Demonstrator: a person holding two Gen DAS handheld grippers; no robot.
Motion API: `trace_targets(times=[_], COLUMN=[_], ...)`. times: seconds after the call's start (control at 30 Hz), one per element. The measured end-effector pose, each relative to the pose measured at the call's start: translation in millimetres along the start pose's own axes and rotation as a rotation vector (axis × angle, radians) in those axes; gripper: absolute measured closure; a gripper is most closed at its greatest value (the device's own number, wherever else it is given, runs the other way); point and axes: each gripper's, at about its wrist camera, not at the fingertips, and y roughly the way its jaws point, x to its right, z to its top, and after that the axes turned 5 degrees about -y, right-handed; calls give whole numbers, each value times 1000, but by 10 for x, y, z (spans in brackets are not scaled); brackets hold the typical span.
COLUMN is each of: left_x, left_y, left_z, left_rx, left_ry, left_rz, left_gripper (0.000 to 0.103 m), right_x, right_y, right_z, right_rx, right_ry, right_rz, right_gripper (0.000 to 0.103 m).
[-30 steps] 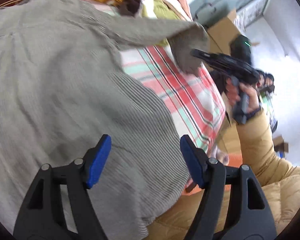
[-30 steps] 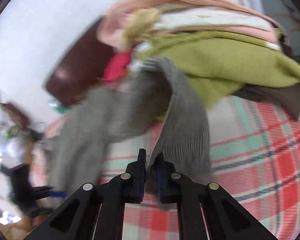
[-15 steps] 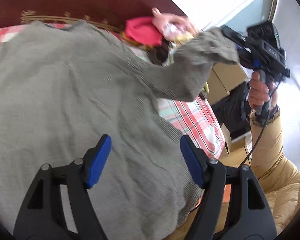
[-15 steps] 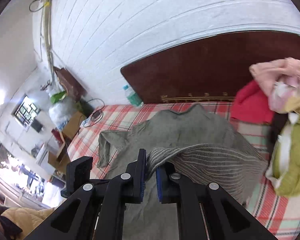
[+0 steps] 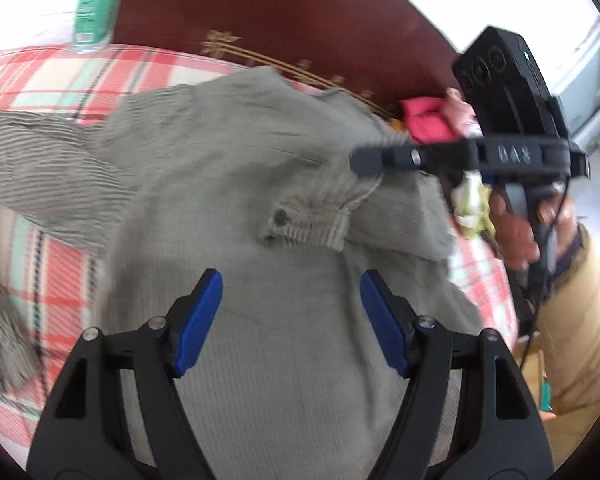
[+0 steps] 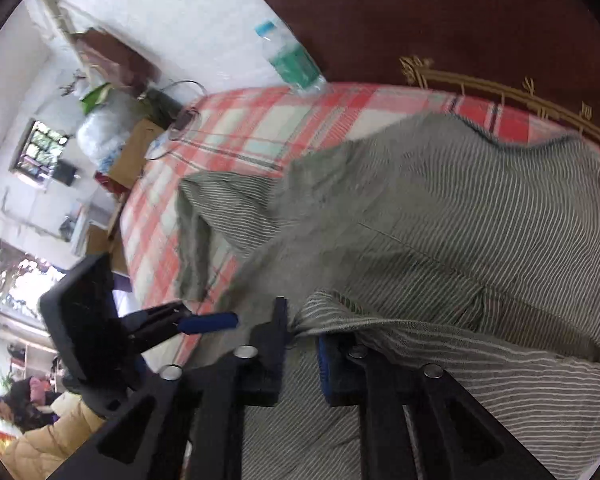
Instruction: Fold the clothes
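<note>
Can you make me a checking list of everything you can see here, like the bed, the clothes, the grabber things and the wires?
Surface: bed with a red plaid sheet, dark wooden headboard behind.
Job's things: grey striped shirt spread on the sheet; one sleeve is drawn across its body.
Clutter: pile of clothes, red and pink, by the headboard; a plastic bottle at the bed's far corner.
Grippers: left gripper open over the shirt, holding nothing; right gripper shut on the sleeve.
Cables: a thin black cable hangs from the right gripper's handle.
Surroundings: white wall, cardboard boxes beside the bed.
</note>
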Motion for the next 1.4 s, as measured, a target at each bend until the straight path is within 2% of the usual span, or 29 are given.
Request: trace_targets(times=[0.03,0.17,0.33,0.53,0.67,0.73,0.8,0.83,0.87,0.93,1.0,1.17,1.23,1.33,1.4], left_x=[-22,-33,28,-50,-50,-8,44,71,72,54,3,-161,-156,-125,-93], left_y=[32,84,256,568,766,813,818,817,802,761,647,253,185,164,238], left_z=[24,119,268,509,597,622,628,632,643,670,690,629,575,525,548], left_rx=[0,-1,-35,-117,-168,-182,-182,-185,-187,-186,-174,-171,-178,-177,-174], left_ry=[1,48,104,73,60,60,65,66,55,21,-19,-97,-62,-18,-8], left_rz=[7,34,28,27,14,-7,-23,-14,-6,5,-33,-103,-85,-32,-16], left_gripper=[30,30,30,30,31,31,45,64,78,90,90,91,91,90,79], right_x=[40,114,454,914,1213,1325,1428,1472,1490,1475,1383,1040,861,643,583], right_y=[26,-243,-827,-1502,-1598,-1579,-1509,-1465,-1403,-1279,-1218,-1138,-1060,-876,-742], right_z=[-17,-168,-764,-1521,-1809,-1816,-1750,-1710,-1659,-1568,-1507,-1447,-1401,-1259,-1118], right_rx=[-6,62,176,304,296,292,280,273,264,250,261,302,289,261,235], right_ry=[22,24,91,192,255,258,258,259,254,221,171,56,-14,-117,-145], right_rz=[-6,-33,-145,-298,-413,-453,-471,-481,-495,-520,-526,-460,-434,-466,-453], right_gripper=[61,55,43,41,41,41,41,41,41,41,41,41,41,41,41])
